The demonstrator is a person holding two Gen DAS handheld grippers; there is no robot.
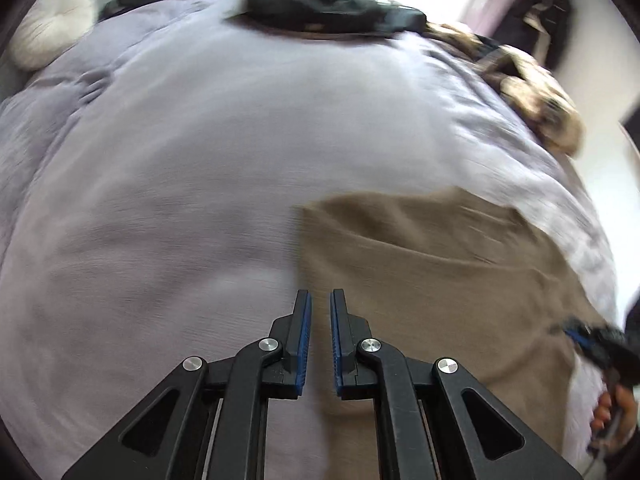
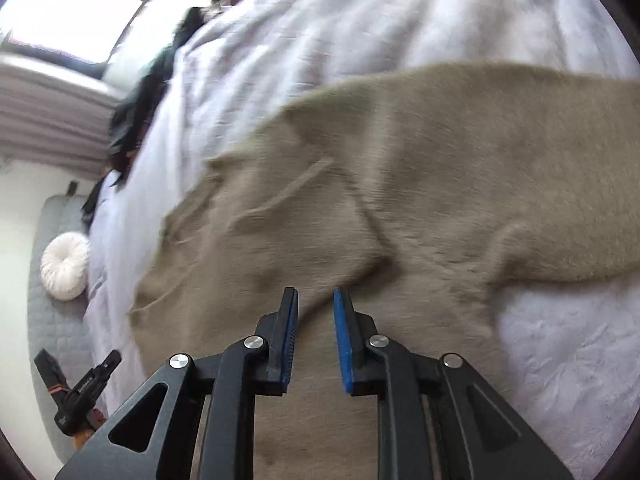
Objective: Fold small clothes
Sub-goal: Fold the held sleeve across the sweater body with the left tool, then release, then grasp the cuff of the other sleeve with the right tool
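Tan knit garment is lying rumpled on the lilac bed, at four o'clock from the left gripper, jaws together, empty. Right gripper, jaws slightly apart (holding nothing), is hovering over it; risking bunching a crooked fold.

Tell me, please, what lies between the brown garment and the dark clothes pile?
Only bare lilac bedspread separates the brown garment from the dark clothes pile, seen in the left wrist view.

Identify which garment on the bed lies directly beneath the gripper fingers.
The tan garment, spread flat on the lavender bedcover. The black clothes and the patterned brown piece are bunched at the bed's far edge.
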